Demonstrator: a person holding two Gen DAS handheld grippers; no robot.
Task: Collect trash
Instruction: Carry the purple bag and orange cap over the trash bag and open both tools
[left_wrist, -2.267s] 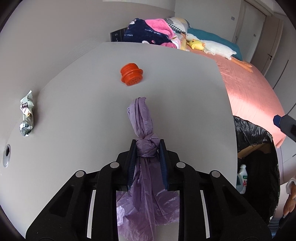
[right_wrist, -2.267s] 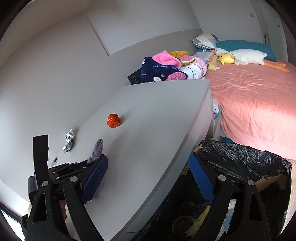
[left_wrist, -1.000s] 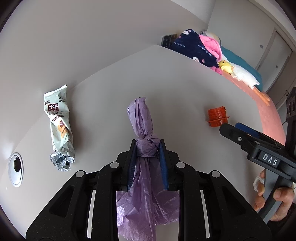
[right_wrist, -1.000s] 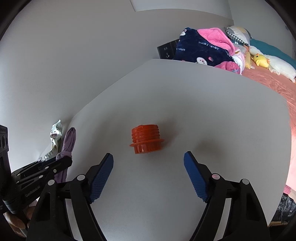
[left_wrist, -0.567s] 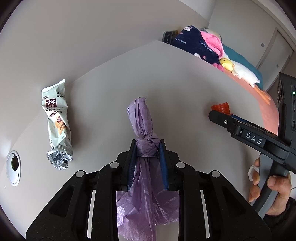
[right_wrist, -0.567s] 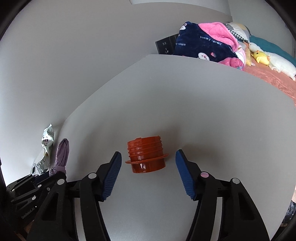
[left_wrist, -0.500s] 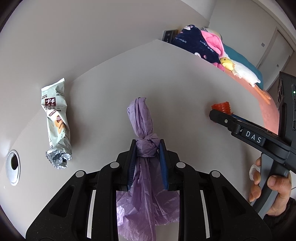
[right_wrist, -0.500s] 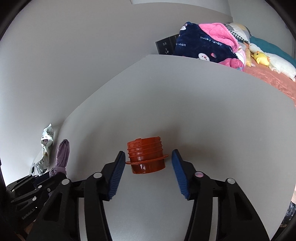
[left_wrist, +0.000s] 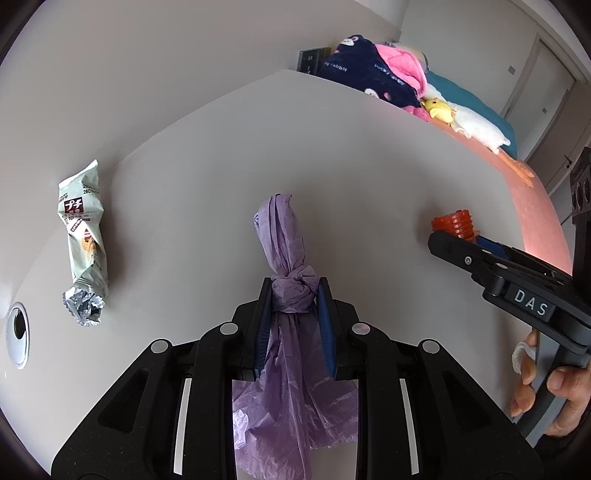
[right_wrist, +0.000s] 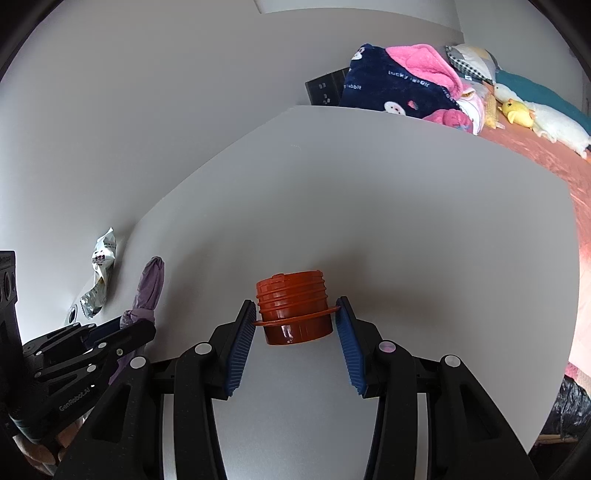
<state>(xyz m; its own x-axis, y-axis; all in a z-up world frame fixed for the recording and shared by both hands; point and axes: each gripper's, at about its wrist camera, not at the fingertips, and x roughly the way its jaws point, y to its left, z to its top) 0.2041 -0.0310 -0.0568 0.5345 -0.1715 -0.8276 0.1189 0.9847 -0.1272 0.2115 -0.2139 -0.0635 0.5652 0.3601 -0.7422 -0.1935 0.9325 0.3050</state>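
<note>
Purple bag (left_wrist: 291, 295) is pinched tight at its knot by the left gripper (left_wrist: 294, 295). Next, the right gripper (right_wrist: 295, 310) squeezes the orange cap (right_wrist: 293, 312), which sits on the white table (right_wrist: 406, 221). Farther left, a wrapper (left_wrist: 83, 240) lies flat. Far back is a bed (right_wrist: 554, 147) with blankets (right_wrist: 399, 85).

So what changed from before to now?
The right gripper left the bin, came over the table and closed its jaws on the orange cap. The left gripper kept hold of the purple bag. The wrapper stayed on the table.
</note>
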